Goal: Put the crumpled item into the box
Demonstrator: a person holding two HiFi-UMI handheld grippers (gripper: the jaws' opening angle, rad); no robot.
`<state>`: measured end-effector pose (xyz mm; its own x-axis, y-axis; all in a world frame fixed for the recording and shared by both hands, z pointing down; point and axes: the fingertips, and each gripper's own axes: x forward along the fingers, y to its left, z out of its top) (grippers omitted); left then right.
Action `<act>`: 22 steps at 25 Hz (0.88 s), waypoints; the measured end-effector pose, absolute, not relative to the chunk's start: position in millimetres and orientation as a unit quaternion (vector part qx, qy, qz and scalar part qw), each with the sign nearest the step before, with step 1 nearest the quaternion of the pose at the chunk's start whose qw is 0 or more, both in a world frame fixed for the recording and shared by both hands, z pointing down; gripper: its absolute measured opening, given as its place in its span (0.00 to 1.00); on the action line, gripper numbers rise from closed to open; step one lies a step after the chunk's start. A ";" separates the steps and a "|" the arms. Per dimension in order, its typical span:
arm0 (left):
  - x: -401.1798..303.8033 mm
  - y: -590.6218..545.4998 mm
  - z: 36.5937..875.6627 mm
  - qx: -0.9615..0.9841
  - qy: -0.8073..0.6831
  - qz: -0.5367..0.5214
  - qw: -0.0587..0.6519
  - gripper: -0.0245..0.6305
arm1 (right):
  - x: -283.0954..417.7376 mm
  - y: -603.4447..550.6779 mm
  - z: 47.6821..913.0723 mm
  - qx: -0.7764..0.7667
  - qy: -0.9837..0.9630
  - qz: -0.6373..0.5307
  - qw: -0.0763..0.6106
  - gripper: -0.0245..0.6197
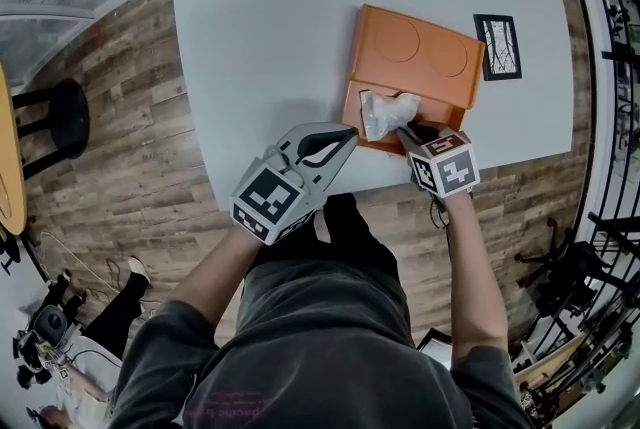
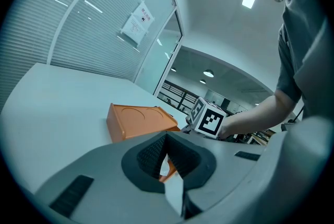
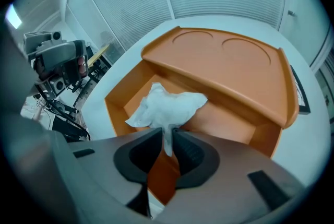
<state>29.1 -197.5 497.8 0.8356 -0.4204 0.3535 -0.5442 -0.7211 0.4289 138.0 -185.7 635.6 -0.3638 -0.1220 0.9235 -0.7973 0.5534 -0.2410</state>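
Observation:
An orange box (image 1: 415,52) stands open near the front edge of the white table, its lid tipped back. A crumpled white tissue (image 1: 385,112) lies in the box's open tray at its left side. My right gripper (image 1: 405,130) points steeply down over the tray. In the right gripper view the tissue (image 3: 167,105) rests on the orange box (image 3: 224,61) floor, and a thin tail of it runs up between the jaws of my right gripper (image 3: 168,137), which stand slightly apart. My left gripper (image 1: 345,139) hovers left of the box, tips together, holding nothing. The left gripper view shows the box (image 2: 138,118) beyond my left gripper (image 2: 167,137).
A black-and-white printed card (image 1: 497,47) lies on the table (image 1: 270,17) right of the box. The table's front edge runs just under both grippers. A black stool (image 1: 55,117) stands on the wooden floor at the far left.

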 end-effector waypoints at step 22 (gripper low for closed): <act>39.4 -194.8 466.1 0.932 -0.255 0.119 0.230 0.06 | 143.2 -186.4 576.4 0.344 -0.771 0.322 0.429 0.20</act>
<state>39.4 -194.8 466.1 0.8416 -0.4200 0.3396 -0.5298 -0.7644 0.3674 143.2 -186.4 576.4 -0.3957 -0.2538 0.8826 -0.8060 0.5566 -0.2013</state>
